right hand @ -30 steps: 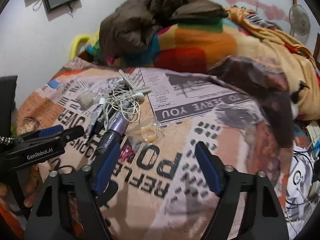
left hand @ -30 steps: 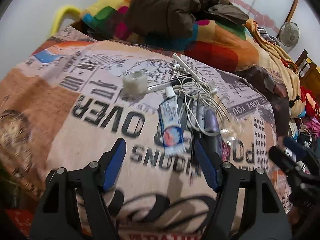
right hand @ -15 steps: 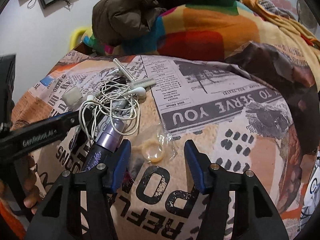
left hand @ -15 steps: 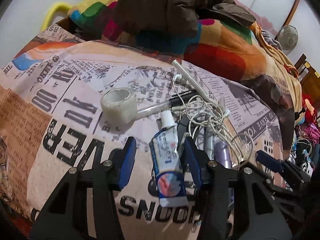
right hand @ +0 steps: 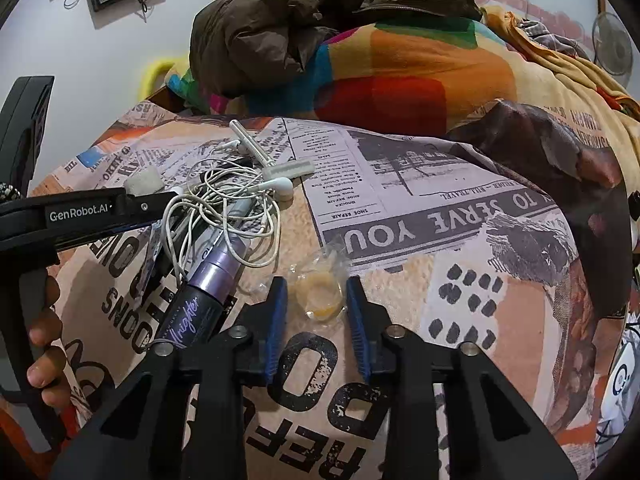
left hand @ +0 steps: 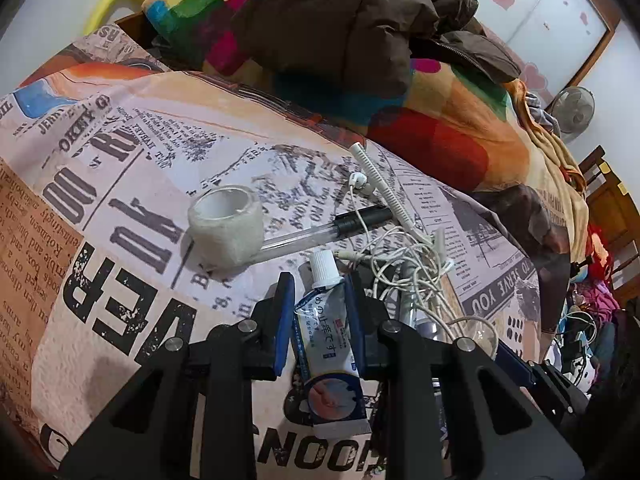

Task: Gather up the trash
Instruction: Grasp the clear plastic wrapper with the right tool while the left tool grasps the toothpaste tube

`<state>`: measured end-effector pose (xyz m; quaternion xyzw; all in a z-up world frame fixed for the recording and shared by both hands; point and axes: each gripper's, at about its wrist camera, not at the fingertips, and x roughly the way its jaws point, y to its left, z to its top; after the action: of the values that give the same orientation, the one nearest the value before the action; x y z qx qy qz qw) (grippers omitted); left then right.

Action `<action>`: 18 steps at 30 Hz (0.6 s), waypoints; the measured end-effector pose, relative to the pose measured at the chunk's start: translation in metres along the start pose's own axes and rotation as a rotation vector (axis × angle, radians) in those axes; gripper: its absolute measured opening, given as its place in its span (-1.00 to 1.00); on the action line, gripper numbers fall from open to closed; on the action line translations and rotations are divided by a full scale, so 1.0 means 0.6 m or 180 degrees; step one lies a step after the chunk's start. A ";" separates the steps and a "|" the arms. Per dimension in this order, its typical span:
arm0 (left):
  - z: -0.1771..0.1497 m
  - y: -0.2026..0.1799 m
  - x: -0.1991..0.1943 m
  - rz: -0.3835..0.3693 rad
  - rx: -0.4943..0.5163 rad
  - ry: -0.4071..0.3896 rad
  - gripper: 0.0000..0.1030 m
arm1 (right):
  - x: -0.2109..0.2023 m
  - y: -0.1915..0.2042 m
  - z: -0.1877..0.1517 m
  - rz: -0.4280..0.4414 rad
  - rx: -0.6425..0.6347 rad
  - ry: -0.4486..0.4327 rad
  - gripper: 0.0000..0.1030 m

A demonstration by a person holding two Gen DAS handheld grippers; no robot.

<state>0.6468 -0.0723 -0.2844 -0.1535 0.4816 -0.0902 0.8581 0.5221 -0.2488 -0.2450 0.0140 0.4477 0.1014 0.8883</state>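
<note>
On the bed: a newspaper-print blanket (left hand: 132, 264) carries a small heap of odds and ends, with both claws lowered onto it.
Left claw: the left gripper (left hand: 320, 300) has its blue pads against both sides of a small white tube (left hand: 326, 332), closed on it just below the cap; the tube lies flat, so it looks gripped but not yet lifted.
Right claw: the right gripper (right hand: 316, 300) straddles a crumpled clear wrapper (right hand: 320, 292) with a yellowish ring inside; the pads sit just beside it with gaps showing, so it is open and not yet pinching.
Why so: each claw is set over a separate light piece, likely so both can be picked up together.
Nearby: a roll of tape (left hand: 226, 224) and a clear pen (left hand: 320, 230) lie just beyond the tube; tangled white earphones (right hand: 228, 216) drape over a purple bottle (right hand: 204, 292); a white razor (right hand: 268, 160) sits behind.
In the way: the earphone cord runs close to the tube's right side and could snag on lifting; the purple bottle lies just beside the right claw's left finger.
Background: a brown jacket (left hand: 352, 28) on a colourful blanket (right hand: 400, 76).
Bin: none in view.
</note>
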 end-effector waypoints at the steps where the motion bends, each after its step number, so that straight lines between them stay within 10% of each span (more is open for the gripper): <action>1: -0.001 0.000 0.000 -0.0005 0.0006 -0.0003 -0.51 | 0.000 -0.001 0.000 0.0017 0.0019 -0.0002 -0.51; 18: -0.016 -0.017 -0.022 0.0305 0.0293 -0.0043 -0.63 | -0.043 -0.017 -0.010 0.0086 0.0191 -0.0082 -0.57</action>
<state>0.6316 -0.0799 -0.2751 -0.0913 0.4780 -0.0701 0.8708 0.5039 -0.2644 -0.2294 0.0480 0.4388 0.0996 0.8917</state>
